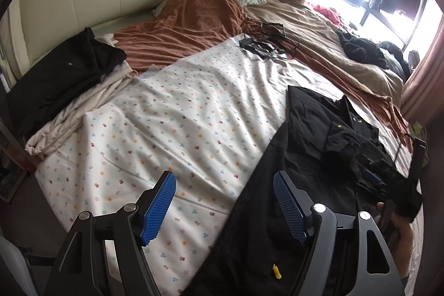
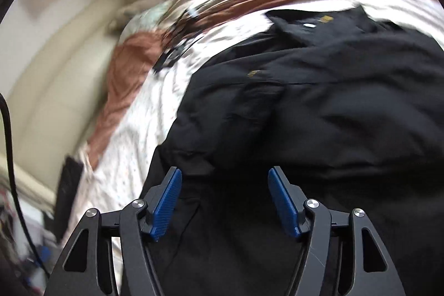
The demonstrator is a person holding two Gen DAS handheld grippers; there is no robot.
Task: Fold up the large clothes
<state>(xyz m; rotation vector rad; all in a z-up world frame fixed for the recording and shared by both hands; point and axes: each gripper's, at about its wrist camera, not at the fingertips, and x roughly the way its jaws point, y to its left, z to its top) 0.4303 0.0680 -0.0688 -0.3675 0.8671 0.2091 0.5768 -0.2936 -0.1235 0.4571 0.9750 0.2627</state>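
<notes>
left hand-held gripper (image 1: 224,205): I see jaws wide, nothing between the pads, hovering over the near edge of the bed (image 1: 172,113) where sheet meets cloth.
right hand-held gripper (image 2: 224,201): jaws apart, nothing pinched; view blurred.
black shirt (image 1: 319,135): spread flat along the bed's near right side, collar toward the far edge.
hand (image 1: 399,235): at the right edge, on the other gripper's handle.
folded black garment (image 1: 61,79): far left corner, on pale cloth.
rust blanket (image 1: 188,24): by the headboard.
</notes>
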